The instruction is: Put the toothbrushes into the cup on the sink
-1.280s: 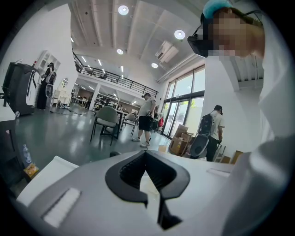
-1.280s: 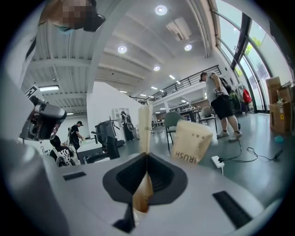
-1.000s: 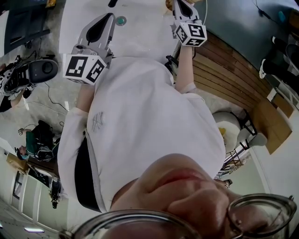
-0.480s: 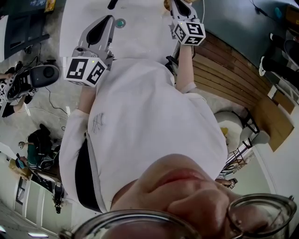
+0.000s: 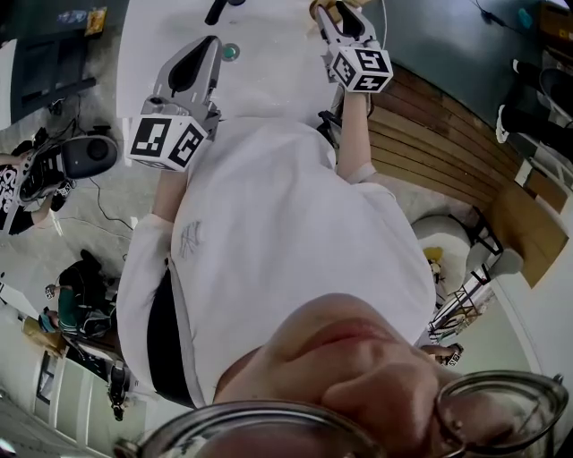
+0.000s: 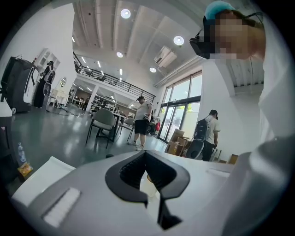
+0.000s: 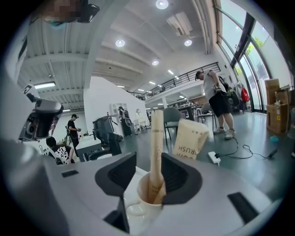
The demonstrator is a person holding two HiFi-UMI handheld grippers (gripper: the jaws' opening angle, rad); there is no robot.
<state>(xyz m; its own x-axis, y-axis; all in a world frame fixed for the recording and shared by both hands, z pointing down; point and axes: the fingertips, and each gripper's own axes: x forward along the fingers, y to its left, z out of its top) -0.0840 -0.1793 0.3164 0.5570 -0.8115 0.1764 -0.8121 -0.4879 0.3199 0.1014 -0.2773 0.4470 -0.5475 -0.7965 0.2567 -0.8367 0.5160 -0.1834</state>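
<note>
In the right gripper view a white cup (image 7: 148, 196) stands on the white sink counter (image 7: 216, 216). A paper-wrapped toothbrush (image 7: 157, 147) stands upright in it, and a second, wider wrapped pack (image 7: 190, 138) leans behind. My right gripper (image 7: 148, 177) has just been opening. Its jaws now stand open on either side of the upright toothbrush, and the pads do not press it. In the head view this gripper (image 5: 333, 16) reaches to the counter's top edge. My left gripper (image 6: 146, 177) is open with nothing in it, and the cup's rim (image 6: 149, 178) shows through the gap. It hovers over the counter (image 5: 208, 45).
The person's white shirt (image 5: 277, 233) fills the middle of the head view. A green drain (image 5: 231, 52) and a black tap (image 5: 217, 9) sit on the sink top. Wooden slats (image 5: 439, 152) run along the right. Chairs and people stand far off in the hall.
The right gripper's jaws have spread apart at the cup. Both hands stay almost where they were.
</note>
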